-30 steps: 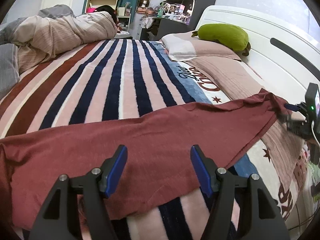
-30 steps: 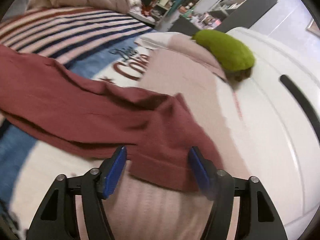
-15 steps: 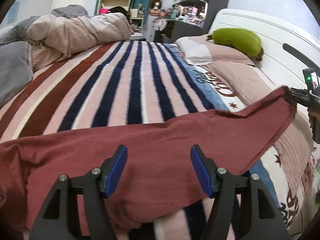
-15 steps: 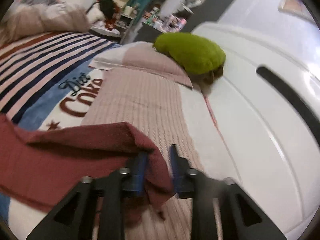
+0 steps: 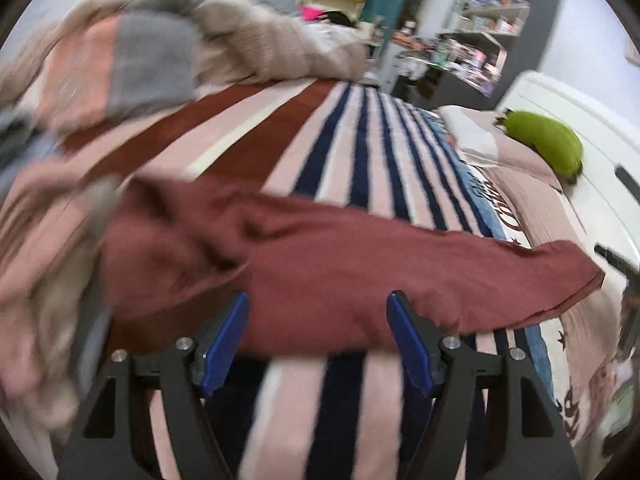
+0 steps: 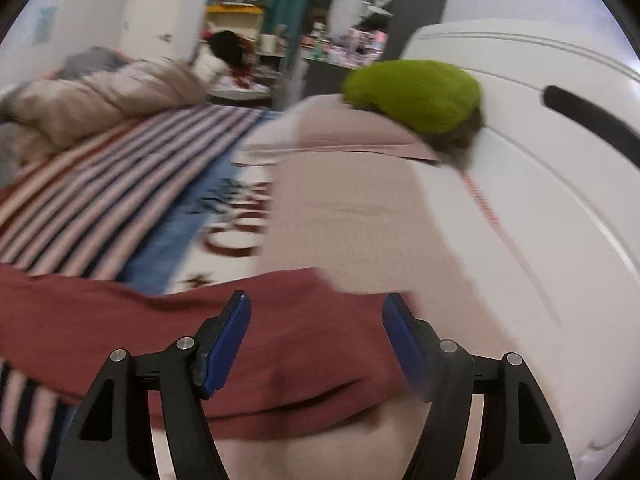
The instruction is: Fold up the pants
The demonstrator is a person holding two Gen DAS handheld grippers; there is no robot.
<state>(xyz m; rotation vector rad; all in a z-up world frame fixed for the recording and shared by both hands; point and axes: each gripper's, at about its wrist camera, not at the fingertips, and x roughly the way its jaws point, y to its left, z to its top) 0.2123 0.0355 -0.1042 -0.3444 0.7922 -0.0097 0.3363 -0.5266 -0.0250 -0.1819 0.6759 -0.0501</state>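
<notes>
A wide fleecy blanket (image 5: 352, 148) covers the bed in long stripes of pink, navy, rust and cream, with a printed logo panel toward the white moulded headboard (image 6: 540, 184). Across it lie the pants (image 5: 344, 264), a long band of dull red knit, rumpled and bunched at the left end, flatter toward the cuff at the right (both views are smeared by motion). A puffy beige and grey quilt (image 5: 168, 52) is heaped at the far side, a ribbed pink pillow (image 6: 360, 208) lies against the headboard, and a bright green plush cushion (image 6: 416, 94) sits on top of it. Cluttered shelves (image 5: 476, 52) stand beyond the bed.

The left gripper (image 5: 318, 330) hangs over the near edge of the pants, jaws spread, blue pads clear of the cloth. The right gripper (image 6: 316, 328) has just let its jaws widen; the red cloth lies below and between them, released, with no pad pressing on it.
</notes>
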